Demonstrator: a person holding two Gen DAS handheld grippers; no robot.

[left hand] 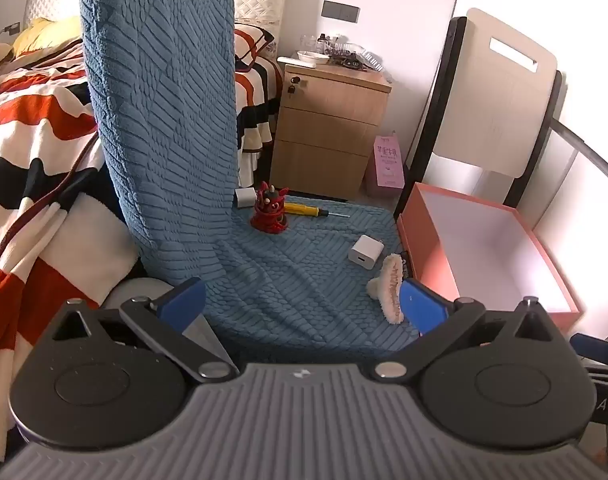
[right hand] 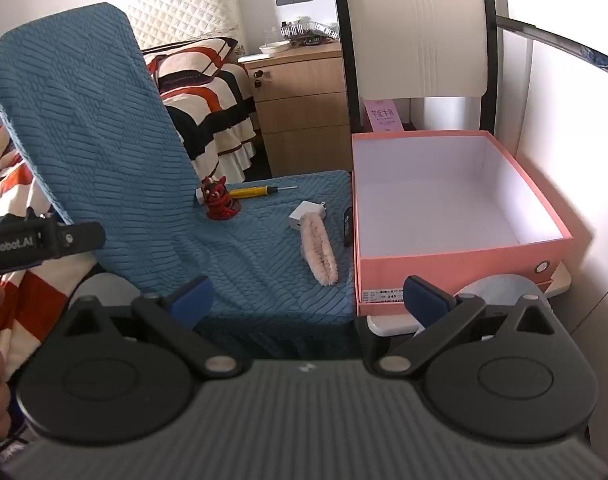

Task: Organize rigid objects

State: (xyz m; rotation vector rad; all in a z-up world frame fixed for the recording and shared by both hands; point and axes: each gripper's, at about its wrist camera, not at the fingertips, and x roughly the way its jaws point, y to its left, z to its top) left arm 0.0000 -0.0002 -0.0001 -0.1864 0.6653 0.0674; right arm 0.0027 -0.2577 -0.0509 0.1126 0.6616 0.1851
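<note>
Two grippers sit nearest the cameras, each with ribbed grey housing, black disc-shaped linkages and blue pads. The left gripper (left hand: 304, 300) has its fingers spread wide with nothing between them; the right gripper (right hand: 307, 300) is likewise spread wide and holds nothing.

Both hover over the front edge of a chair (right hand: 104, 128) covered in blue ribbed fabric with a raised woven pattern. Nearest on the seat lies a fluffy cream hair claw (right hand: 319, 246), elongated and toothed, close to the seat's right edge. Its far end touches or overlaps a white charger block (right hand: 304, 214), smooth and square with metal prongs at the far side. A dark slim object (right hand: 347, 226) lies between the hair claw and the box; its type cannot be told.

Just beside the seat on the right stands an open pink cardboard box (right hand: 455, 268), rectangular, with white inner walls and a printed label on its near face.

Farther back on the seat a red and black striped figurine (left hand: 270, 212) stands upright. A yellow-handled screwdriver (left hand: 307, 210) lies flat just behind it, its metal shaft pointing right. A small white block (left hand: 244, 199) rests against the chair back.

Beyond stand a light wooden nightstand (left hand: 327, 128) with three drawers and a striped bedspread (left hand: 32, 120).
</note>
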